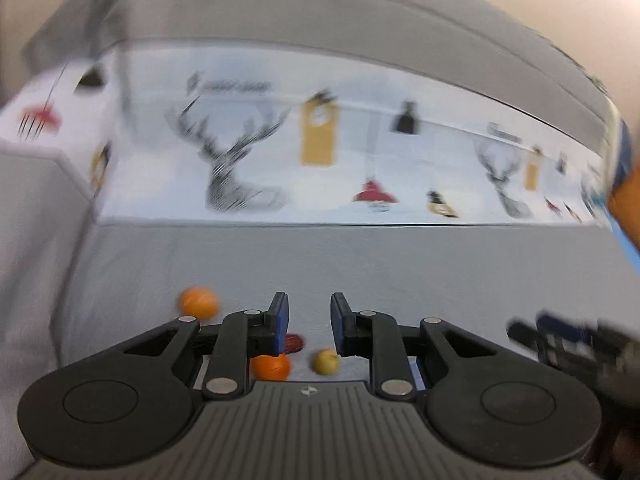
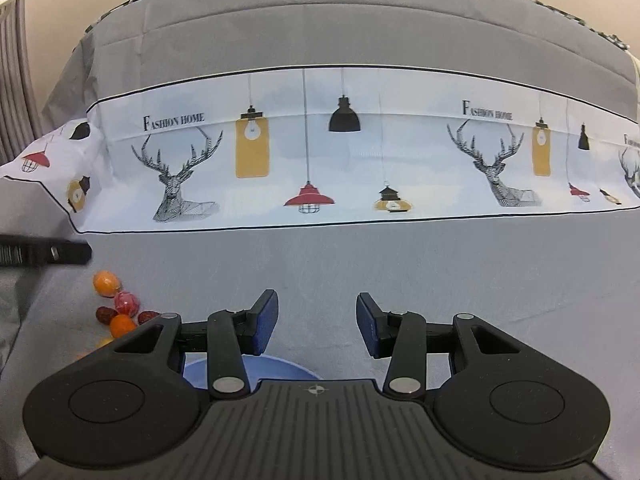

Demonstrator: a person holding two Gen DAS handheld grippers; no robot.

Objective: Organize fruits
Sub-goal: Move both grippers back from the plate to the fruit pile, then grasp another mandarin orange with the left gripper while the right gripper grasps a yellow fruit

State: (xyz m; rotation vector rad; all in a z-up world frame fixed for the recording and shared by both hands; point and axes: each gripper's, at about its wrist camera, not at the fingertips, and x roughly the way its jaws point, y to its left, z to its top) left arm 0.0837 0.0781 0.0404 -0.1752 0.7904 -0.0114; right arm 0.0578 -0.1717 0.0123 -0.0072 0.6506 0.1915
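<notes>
In the blurred left wrist view my left gripper is open and empty above the grey cloth. An orange fruit lies to its left, another orange fruit, a dark red fruit and a small yellow-green fruit lie just below its fingers. In the right wrist view my right gripper is open and empty. A blue bowl sits under it. A cluster of fruits lies at the left: an orange one, a pink-red one, dark red ones and a small orange one.
A grey cloth covers the surface, with a white printed band of deer and lamps behind. The other gripper shows at the left edge of the right wrist view and at the right edge of the left wrist view.
</notes>
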